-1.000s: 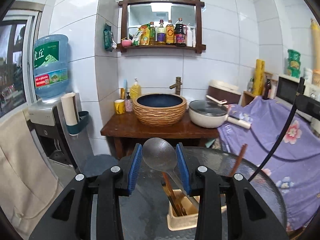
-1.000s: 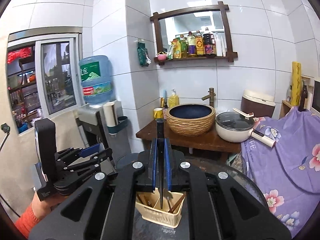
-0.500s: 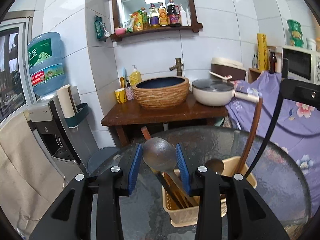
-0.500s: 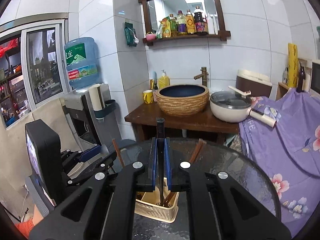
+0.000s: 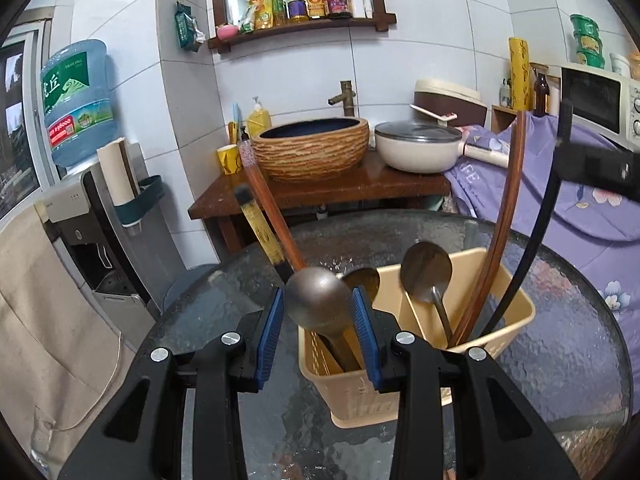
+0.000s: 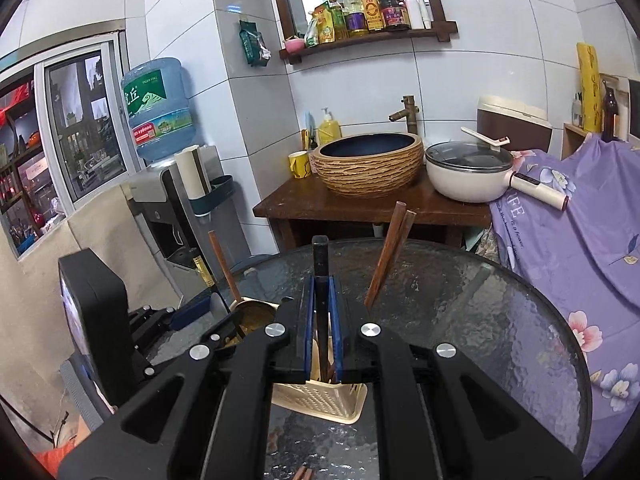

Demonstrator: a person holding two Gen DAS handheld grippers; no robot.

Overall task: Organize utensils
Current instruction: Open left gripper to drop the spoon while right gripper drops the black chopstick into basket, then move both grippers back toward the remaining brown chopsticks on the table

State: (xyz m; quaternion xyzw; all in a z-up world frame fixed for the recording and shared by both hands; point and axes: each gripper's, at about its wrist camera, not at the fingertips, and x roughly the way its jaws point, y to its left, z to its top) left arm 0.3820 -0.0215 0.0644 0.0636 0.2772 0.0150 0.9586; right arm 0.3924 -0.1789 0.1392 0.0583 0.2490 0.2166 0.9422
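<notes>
A person's left gripper (image 5: 319, 326) holds a metal spoon (image 5: 318, 303) by its bowl, the blue pads closed against both sides, its handle running down into the beige utensil basket (image 5: 516, 322) on the round glass table (image 5: 568, 308). Compared with a second ago, the basket looms larger and sits closer under the gripper, and its contents now show clearly: a second metal spoon (image 5: 426, 270), a curved wooden handle (image 5: 508, 208), and a black-and-yellow handle (image 5: 260, 228) leaning out to the left beside another wooden one.

The right gripper (image 6: 321, 330) has its jaws nearly together, clamped on a slim black-handled utensil (image 6: 320, 258) that stands upright with its lower end inside the basket (image 6: 320, 398). In the right wrist view, wooden chopsticks (image 6: 390, 250) lean out of the basket to the right; half a second ago they reached less far up the frame. The left gripper (image 6: 224, 330) appears at the left of this view, beside the basket, nearer than a second ago.
</notes>
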